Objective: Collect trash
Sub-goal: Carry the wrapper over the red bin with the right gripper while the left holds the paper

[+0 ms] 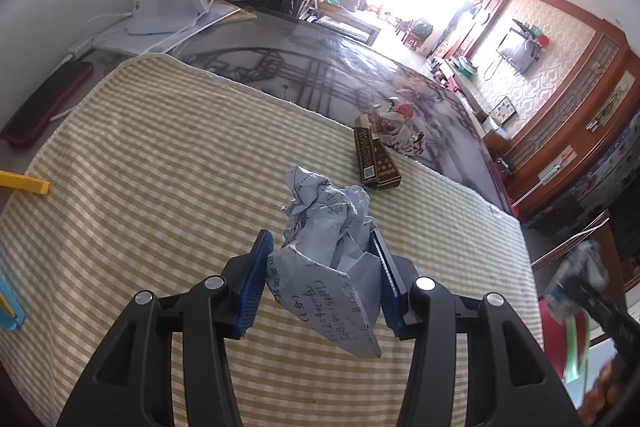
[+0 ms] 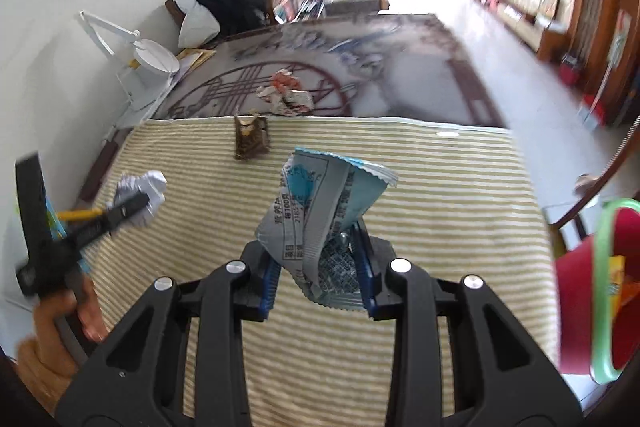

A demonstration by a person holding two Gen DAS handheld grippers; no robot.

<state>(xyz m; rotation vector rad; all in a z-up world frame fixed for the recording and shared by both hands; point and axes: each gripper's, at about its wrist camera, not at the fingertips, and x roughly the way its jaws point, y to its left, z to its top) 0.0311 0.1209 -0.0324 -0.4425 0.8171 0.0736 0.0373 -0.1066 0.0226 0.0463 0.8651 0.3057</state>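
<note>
Jaws of left gripper [image 1: 322,269] pinch crumpled paper [image 1: 329,247]; right gripper [image 2: 318,273] pinches blue wrapper [image 2: 324,211], bin [image 2: 600,291] beside it.

yellow-white checked cloth [image 1: 160,147], red bin [image 2: 580,287]

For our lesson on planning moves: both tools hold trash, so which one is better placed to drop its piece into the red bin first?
Right. The right tool, shut on the blue wrapper, has the red bin close beside it. The left tool, holding crumpled paper, is farther from it.
</note>
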